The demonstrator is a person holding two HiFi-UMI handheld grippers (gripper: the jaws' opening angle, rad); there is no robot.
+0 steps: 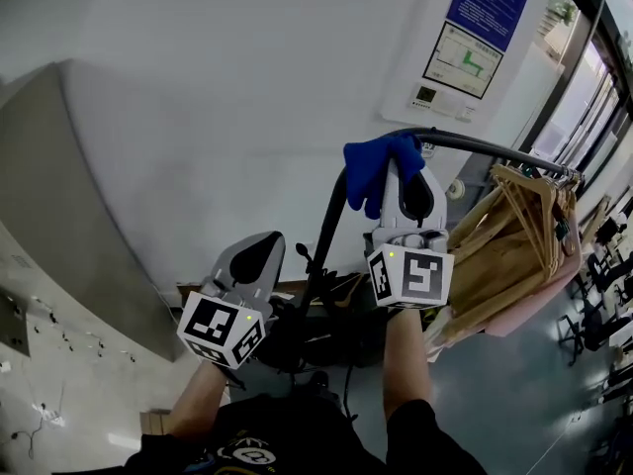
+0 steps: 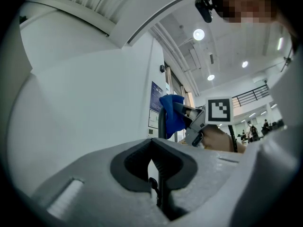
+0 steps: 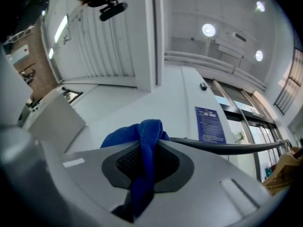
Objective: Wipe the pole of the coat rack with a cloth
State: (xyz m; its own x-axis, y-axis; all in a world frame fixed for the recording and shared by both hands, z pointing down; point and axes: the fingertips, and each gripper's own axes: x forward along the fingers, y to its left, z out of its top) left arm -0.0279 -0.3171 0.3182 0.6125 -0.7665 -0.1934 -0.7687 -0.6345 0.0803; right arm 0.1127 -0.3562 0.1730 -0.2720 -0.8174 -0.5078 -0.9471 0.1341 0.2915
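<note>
**Pole** (image 1: 331,228): dark tube of the coat rack. It rises at frame centre and bends right into a top rail.

**Cloth** (image 1: 379,169): blue, draped over the bend at upper centre and touching the pole, likely so a slide along the tube wipes it.

**Right gripper** (image 1: 407,178): jaws clamped on the cloth, which bunches between the pads.

**Left gripper** (image 1: 255,261): lower left of centre, near the upright. Jaws together with nothing between them, apparently idle.

**Wooden hangers** (image 1: 514,234): bunched on the rail at right, apart from the cloth.

**Wall notice** (image 1: 477,26): upper right.
</note>
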